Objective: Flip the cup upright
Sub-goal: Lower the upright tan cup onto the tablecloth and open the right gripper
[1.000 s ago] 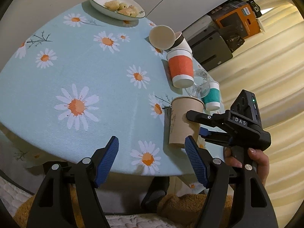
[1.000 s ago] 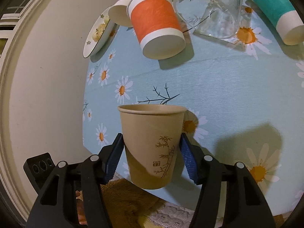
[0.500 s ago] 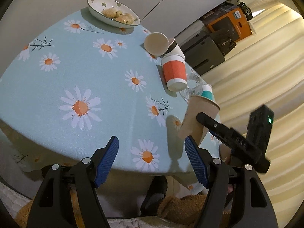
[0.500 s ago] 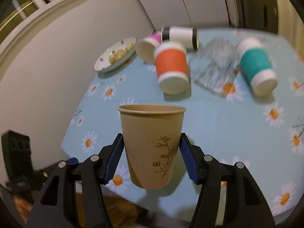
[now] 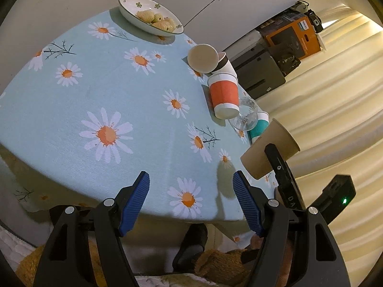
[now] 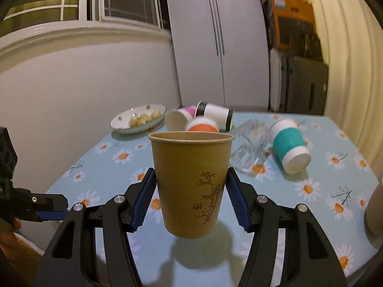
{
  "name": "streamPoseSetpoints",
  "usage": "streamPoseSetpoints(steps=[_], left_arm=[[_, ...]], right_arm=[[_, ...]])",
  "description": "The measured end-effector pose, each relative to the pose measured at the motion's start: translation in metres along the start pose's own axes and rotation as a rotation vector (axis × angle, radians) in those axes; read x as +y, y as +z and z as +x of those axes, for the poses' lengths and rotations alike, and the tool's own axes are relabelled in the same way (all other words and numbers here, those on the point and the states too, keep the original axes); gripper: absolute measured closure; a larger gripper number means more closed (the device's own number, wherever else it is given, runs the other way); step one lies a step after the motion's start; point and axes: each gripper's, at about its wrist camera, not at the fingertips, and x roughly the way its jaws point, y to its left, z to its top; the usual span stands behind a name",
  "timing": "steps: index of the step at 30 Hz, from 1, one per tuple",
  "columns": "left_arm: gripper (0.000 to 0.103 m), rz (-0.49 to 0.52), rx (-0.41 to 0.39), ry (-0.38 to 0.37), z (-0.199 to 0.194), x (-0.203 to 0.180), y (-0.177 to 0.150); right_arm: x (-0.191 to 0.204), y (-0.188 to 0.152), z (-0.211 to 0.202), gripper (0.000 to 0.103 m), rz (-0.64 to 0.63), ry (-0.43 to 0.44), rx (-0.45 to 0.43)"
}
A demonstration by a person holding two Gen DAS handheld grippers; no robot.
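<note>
Now we had the brown paper cup pinched in our right tool, and it hung in the air just above the near part of the bench. In the right view its open mouth pointed up and its bottom pointed down. In the left view the same cup looked tipped, with its mouth away from us, so we could not say it was quite straight. The blue pads pressed on the lower half of the cup, one on each side.

Our left tool was spread wide and held nothing. It waited over the near edge of the bench.

We thought the cup would be very light and a bit soft. Paper walls bend in if we squeeze hard, so a gentle pinch seemed best. Low on the body looked like a good place to hold, because the bottom keeps the cup stiff there. The thin rim would fold more easily.

Other cups lay on their sides farther back: an orange cup, a teal cup and a clear glass. A plate with snacks sat at the far side.

We guessed the next job was to set the cup down flat on a bare spot.
</note>
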Motion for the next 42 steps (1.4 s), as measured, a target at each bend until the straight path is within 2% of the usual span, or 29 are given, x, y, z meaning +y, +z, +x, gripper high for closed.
streamPoseSetpoints(steps=[6,8,12,14,18,31,42], left_arm=[[0.031,-0.010,-0.002,0.002,0.000,0.002,0.000],[0.026,-0.021,-0.004,0.001,-0.001,0.003,0.001],[0.022,-0.035,-0.019,0.004,-0.004,0.006,0.002],[0.013,-0.049,-0.021,0.001,-0.004,0.009,0.002],[0.008,-0.056,-0.022,-0.013,-0.005,0.010,0.003],[0.007,-0.046,-0.036,-0.017,-0.004,0.008,0.003],[0.007,-0.036,-0.048,-0.020,-0.005,0.007,0.003]], right_arm=[[0.004,-0.017,0.010,0.043,-0.030,-0.061,-0.086],[0.007,-0.024,0.015,0.043,-0.055,-0.080,-0.107],[0.013,-0.035,0.021,0.043,-0.093,-0.104,-0.120],[0.016,-0.039,0.022,0.043,-0.105,-0.114,-0.125],[0.018,-0.044,0.024,0.043,-0.104,-0.124,-0.126],[0.024,-0.057,0.034,0.043,-0.160,-0.149,-0.110],[0.020,-0.060,0.028,0.043,-0.123,-0.139,-0.090]])
